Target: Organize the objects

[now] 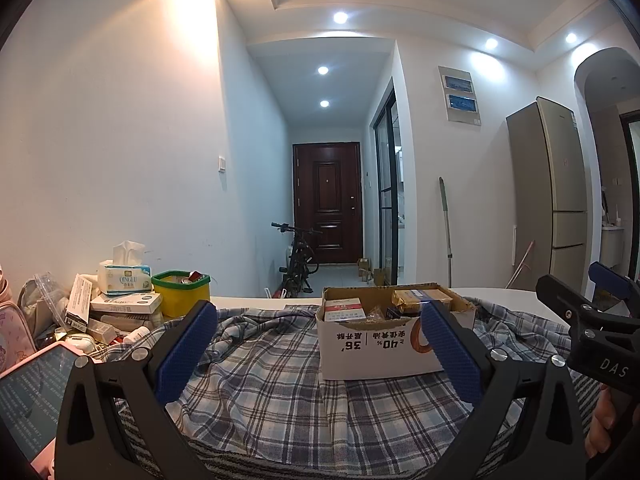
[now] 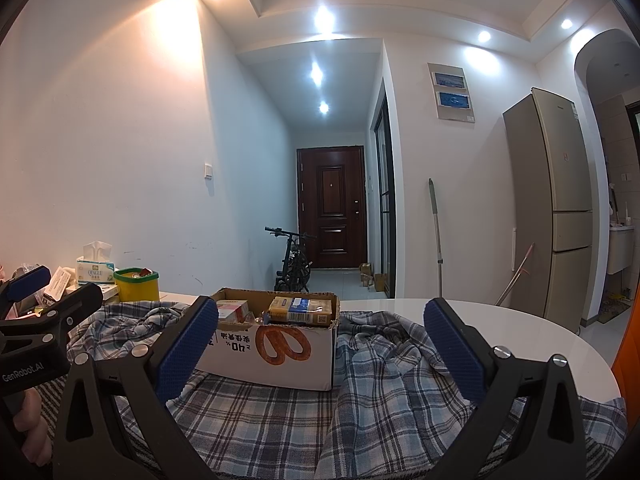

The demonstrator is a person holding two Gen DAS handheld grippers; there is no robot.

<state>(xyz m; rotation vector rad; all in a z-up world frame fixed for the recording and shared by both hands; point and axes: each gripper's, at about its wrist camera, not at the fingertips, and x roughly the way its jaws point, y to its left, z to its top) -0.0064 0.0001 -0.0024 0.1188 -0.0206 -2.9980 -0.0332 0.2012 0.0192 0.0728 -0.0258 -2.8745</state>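
Now: cardboard box ahead of left gripper and right gripper, both wide open, empty.

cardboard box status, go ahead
Left gripper open, empty. Right gripper open, empty. Cardboard box upright on plaid cloth, partly filled. Nothing blocking.

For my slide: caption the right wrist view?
Open right gripper faces a white cardboard box on plaid cloth.
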